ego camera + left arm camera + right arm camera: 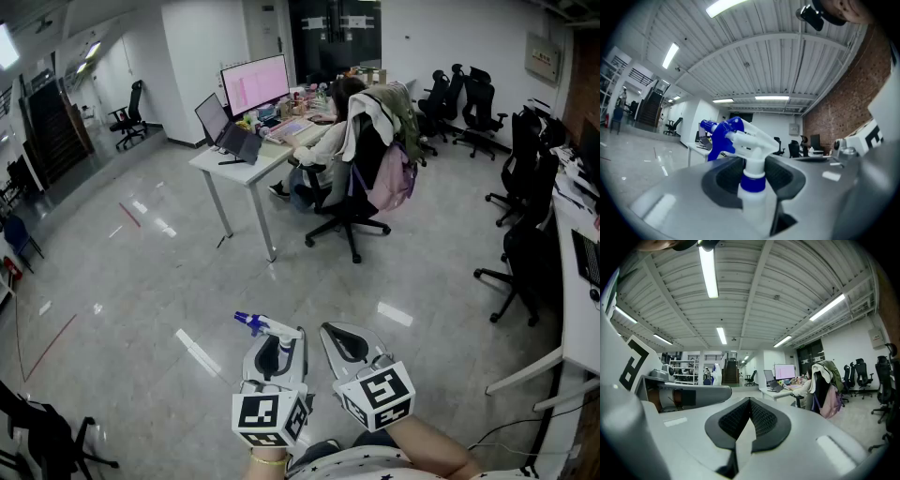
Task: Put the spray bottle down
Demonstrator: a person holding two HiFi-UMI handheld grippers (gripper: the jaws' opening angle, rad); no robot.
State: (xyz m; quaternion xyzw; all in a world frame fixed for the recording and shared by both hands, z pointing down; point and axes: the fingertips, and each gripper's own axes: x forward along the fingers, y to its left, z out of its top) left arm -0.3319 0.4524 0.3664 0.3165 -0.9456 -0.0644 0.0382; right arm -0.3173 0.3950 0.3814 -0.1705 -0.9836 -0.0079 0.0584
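A glossy floor (141, 281) is being crossed by light streaks, and a white desk (246, 167) far off is being used by a seated person (323, 141). Nearer, the right gripper (750, 417) is being held with its jaws pressed together on nothing. The white spray bottle (751, 190), its contents hidden by opaque plastic, is being pinched upright below its blue collar by the left gripper (274, 356), above the floor.

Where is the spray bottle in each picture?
Head view: bottom centre, the spray bottle is held by the left gripper, blue nozzle pointing left.
Left gripper view: dead centre, close up, between the jaws.
Right gripper view: not in it.
Shared landmark: the white desk, seen in all three views.
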